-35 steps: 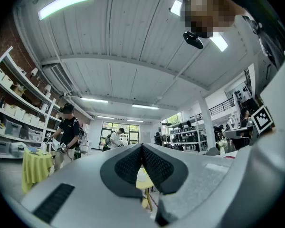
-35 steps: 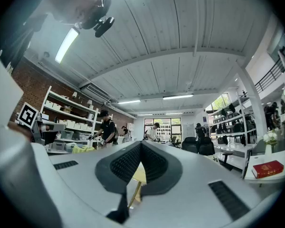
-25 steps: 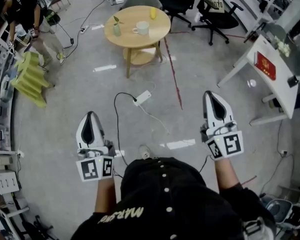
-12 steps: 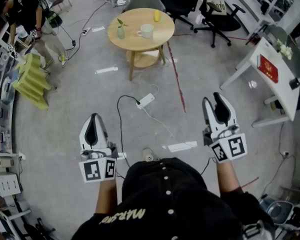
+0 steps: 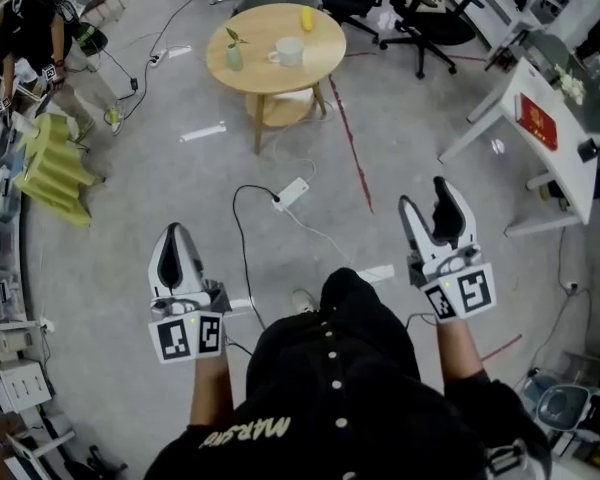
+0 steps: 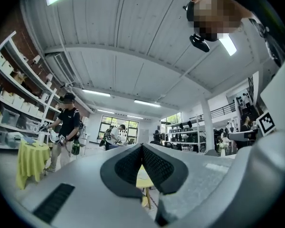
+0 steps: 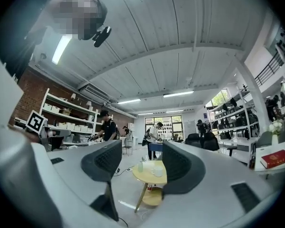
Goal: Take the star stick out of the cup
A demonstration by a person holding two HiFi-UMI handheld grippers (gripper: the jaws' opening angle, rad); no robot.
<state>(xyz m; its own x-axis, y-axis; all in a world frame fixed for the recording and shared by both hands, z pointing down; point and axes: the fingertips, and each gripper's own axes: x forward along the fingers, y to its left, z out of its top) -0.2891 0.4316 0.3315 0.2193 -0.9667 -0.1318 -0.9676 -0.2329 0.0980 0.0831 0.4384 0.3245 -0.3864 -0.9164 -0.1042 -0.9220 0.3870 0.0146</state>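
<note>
Grey concrete floor (image 5: 130,218) fills most of the head view, with cables trailing over it. Well ahead of both grippers stands a round wooden table (image 5: 325,63), closer to the line of the right one than the left. Off to the right of the right gripper is a white desk (image 5: 500,118) carrying a red book (image 5: 537,121), and black office chairs (image 5: 430,13) sit beyond the table. The left gripper (image 5: 174,236) is held low in front of the person with its jaws pressed together on nothing. The right gripper (image 5: 427,198) has its jaws apart and opening, nothing gripped; in its own view the far table shows through the gap. Ahead of the grippers and between their lines, a white power strip (image 5: 288,194) lies on the floor. On the table, far from either gripper, are a white cup (image 5: 288,52), a small vase (image 5: 235,56) to its left, and a small yellow thing (image 5: 307,18) at the far edge. The star stick itself is too small to make out from here.
</note>
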